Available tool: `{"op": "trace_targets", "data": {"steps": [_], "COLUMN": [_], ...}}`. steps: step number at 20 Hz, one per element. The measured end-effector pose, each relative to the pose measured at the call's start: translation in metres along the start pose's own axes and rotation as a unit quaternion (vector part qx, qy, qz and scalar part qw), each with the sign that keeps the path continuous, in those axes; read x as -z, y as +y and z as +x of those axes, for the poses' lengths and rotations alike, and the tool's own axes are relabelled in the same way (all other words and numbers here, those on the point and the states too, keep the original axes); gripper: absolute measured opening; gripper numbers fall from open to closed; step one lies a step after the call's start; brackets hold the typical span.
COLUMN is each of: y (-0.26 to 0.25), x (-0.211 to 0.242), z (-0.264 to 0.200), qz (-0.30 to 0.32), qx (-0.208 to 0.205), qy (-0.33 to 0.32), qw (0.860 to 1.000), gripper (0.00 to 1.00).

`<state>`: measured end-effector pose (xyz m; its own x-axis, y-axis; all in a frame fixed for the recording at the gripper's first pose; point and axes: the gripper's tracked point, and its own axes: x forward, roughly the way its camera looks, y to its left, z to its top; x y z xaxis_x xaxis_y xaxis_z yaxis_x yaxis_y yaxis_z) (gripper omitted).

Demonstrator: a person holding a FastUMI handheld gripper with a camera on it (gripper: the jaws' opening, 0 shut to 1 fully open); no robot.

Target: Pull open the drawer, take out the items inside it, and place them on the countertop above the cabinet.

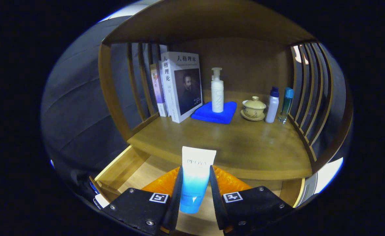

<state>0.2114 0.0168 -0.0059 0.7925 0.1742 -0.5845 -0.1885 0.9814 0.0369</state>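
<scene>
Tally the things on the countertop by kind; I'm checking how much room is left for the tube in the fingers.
Books: 3
Pump bottle: 1
Blue cloth: 1
Lidded cup on saucer: 1
Small bottles: 2
Total: 8
The tube isn't counted; the gripper holds it.

- One fisheye view, from a camera riding on the gripper (195,196), looking forward along its two fingers, which clamp a blue-and-white tube (195,178) at 6 o'clock.
- It sits close above the open drawer (126,170), facing the wooden cabinet and tilted slightly down onto the countertop (244,144).
- Far back stand books (179,85) at 11 o'clock and bottles (279,105) at 1 o'clock.
</scene>
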Motion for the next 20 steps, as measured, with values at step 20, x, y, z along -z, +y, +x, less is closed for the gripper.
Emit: {"op": "trace_targets", "data": {"steps": [20], "y": [-0.038], "x": [-0.045], "z": [0.082], "qz": [0.060], "qx": [0.067], "qy": [-0.006], "qw": [0.996], "gripper": [0.55]}}
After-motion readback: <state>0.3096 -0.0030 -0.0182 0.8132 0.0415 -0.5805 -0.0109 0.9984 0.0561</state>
